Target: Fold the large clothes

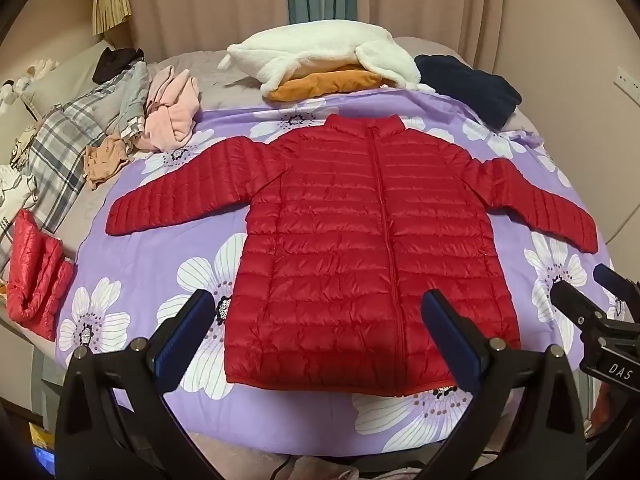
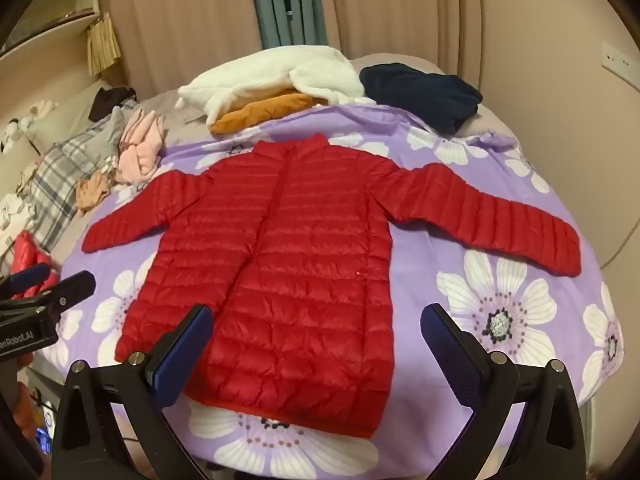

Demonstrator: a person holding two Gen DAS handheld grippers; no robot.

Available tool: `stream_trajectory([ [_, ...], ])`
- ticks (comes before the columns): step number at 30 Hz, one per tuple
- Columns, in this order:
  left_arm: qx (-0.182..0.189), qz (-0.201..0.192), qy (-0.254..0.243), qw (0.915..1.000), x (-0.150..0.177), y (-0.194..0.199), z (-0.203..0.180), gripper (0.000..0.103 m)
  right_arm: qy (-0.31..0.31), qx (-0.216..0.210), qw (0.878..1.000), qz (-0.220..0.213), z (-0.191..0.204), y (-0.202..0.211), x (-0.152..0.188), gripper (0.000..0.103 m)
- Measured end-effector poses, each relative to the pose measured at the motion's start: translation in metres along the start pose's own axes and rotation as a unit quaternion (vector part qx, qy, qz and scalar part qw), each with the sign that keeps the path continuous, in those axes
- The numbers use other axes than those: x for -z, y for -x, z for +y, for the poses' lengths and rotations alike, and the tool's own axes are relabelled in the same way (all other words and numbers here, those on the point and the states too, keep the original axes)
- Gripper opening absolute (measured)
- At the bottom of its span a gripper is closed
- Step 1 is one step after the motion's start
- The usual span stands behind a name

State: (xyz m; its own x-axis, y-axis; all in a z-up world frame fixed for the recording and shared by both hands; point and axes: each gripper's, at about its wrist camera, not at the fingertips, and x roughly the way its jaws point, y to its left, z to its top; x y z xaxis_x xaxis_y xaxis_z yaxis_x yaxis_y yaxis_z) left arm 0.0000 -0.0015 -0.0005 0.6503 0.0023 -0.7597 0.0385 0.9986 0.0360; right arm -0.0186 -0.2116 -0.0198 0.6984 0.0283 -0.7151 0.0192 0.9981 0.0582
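Observation:
A red quilted puffer jacket [image 1: 360, 248] [image 2: 280, 248] lies flat and zipped on a purple flowered bedspread [image 1: 160, 256] [image 2: 480, 264], collar away from me, both sleeves spread outward. My left gripper [image 1: 320, 312] hovers open above the jacket's hem, nothing between its blue pads. My right gripper [image 2: 318, 324] also stands open above the hem, empty. The right gripper shows at the right edge of the left wrist view [image 1: 580, 292]; the left gripper shows at the left edge of the right wrist view [image 2: 52, 280].
At the head of the bed lie a white fleece [image 1: 320, 52] over an orange garment [image 1: 328, 84], and a navy garment [image 1: 472, 84]. Along the left are pink [image 1: 172, 112], plaid [image 1: 68, 140] and tan clothes, plus a folded red puffer [image 1: 36, 280]. Curtains hang behind.

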Motion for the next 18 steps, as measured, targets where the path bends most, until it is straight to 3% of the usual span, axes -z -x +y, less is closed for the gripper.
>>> stream_trajectory([
  [18,0.004,0.000,-0.016,0.9999,0.0014,0.0035,-0.0045,0.103,0.003,-0.004,1.000,0.003,0.0050,-0.0024,-0.0002,0.102],
])
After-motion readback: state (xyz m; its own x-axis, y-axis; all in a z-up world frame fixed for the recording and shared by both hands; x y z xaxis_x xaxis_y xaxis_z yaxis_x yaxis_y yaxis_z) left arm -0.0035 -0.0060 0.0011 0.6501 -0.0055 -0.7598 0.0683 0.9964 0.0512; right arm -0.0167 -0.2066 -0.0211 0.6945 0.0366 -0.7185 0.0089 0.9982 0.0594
